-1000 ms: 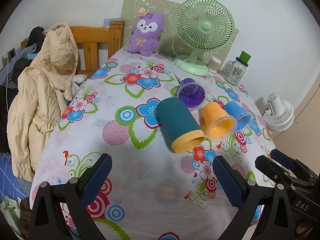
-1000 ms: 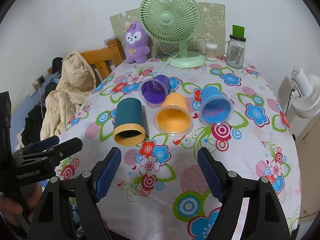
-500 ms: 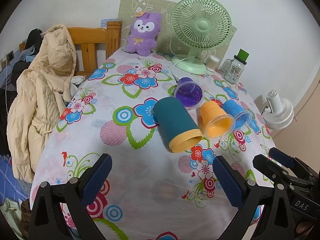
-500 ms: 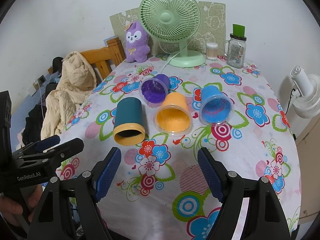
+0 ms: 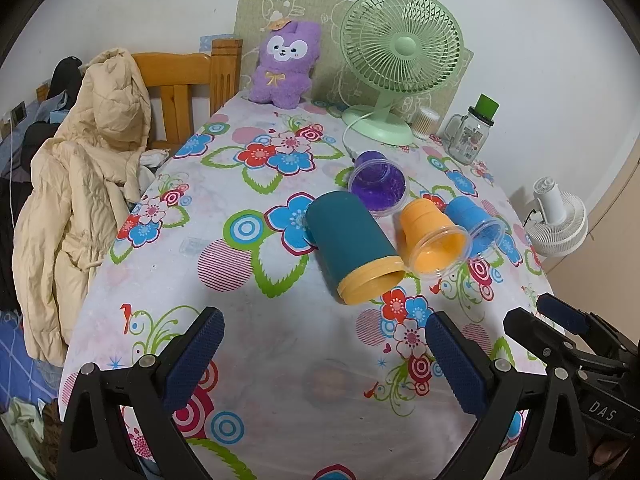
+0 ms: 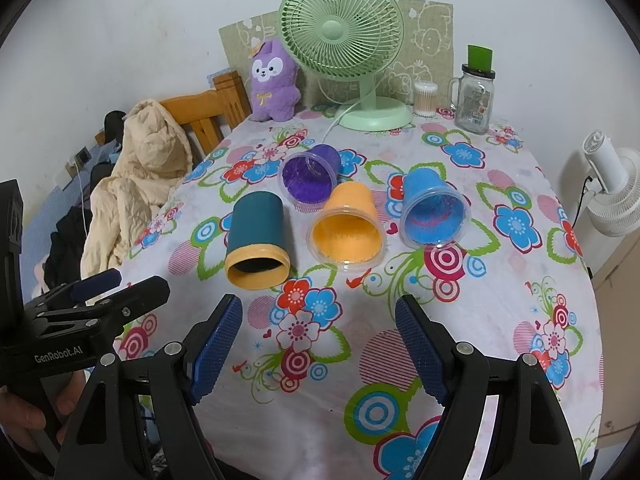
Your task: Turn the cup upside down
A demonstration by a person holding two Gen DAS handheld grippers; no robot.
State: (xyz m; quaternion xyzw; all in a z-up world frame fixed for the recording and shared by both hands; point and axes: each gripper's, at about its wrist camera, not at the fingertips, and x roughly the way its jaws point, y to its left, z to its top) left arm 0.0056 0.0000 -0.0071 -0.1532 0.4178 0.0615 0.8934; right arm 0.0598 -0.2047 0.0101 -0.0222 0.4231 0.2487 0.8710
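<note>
Both my left gripper (image 5: 320, 358) and right gripper (image 6: 319, 347) stand agape, holding nothing. The teal plastic cup with yellow rim (image 6: 257, 241) lies on its side on the floral tablecloth (image 6: 500, 300), just beside the orange plastic cup (image 6: 346, 228). Risk: it rolls when nudged, or I clip its neighbour.

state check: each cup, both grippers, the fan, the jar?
teal cup: on its side, yellow rim toward camera
orange cup: on its side, mouth toward camera
blue cup: on its side, mouth toward camera
purple cup: on its side
left gripper: jaws open, empty
right gripper: jaws open, empty
green fan: upright; spinning or not, cannot tell
glass jar: upright, lid on
</note>
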